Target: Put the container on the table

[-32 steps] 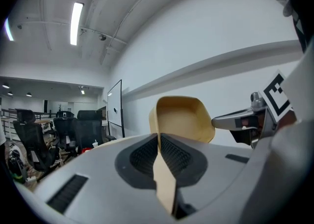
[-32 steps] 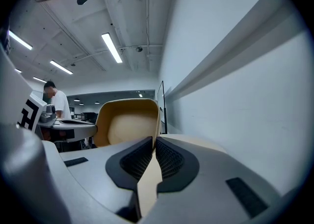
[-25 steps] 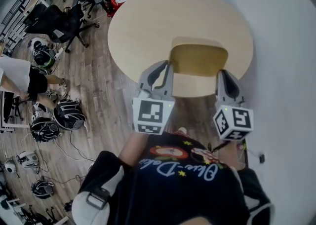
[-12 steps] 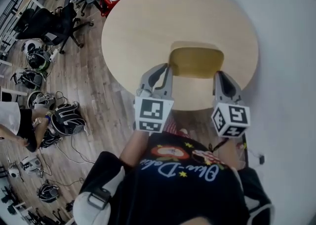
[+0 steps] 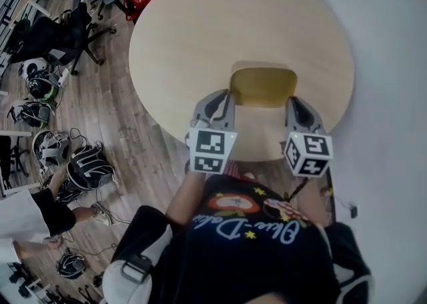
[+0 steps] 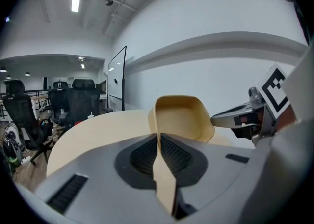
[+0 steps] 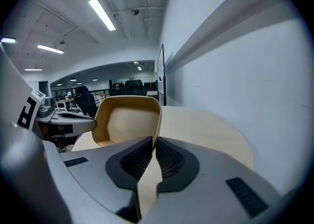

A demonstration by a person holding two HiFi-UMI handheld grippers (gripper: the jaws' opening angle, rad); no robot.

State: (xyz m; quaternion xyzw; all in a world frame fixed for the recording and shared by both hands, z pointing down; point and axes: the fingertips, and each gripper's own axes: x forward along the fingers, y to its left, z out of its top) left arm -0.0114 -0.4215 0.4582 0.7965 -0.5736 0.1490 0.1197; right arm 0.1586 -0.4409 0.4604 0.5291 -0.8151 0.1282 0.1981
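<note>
**Over the table (image 5: 200, 29) edge: container (image 5: 263, 87) pinched both sides**

Held open side up near the round top's front rim. Clamped at the left wall by the left gripper (image 5: 219, 104), at the right wall by the right gripper (image 5: 298, 106), both closed tight on the thin rim. Resting or hovering: cannot tell.

Left tongs (image 5: 223, 101) and right tongs (image 5: 295, 105) in smooth grey plastic, rounded in shape. Lined inside with black ribbed pads (image 6: 142, 156). Fitted with a white left cube (image 5: 212, 151) and right cube (image 5: 308, 154), both printed with black square markers. Black short-sleeved T-shirt (image 5: 233, 256), with pale cursive lettering, small yellow stars and a red-orange emblem on the chest. Pale grey strap (image 5: 130, 271) with a dark buckle at one shoulder.
</note>
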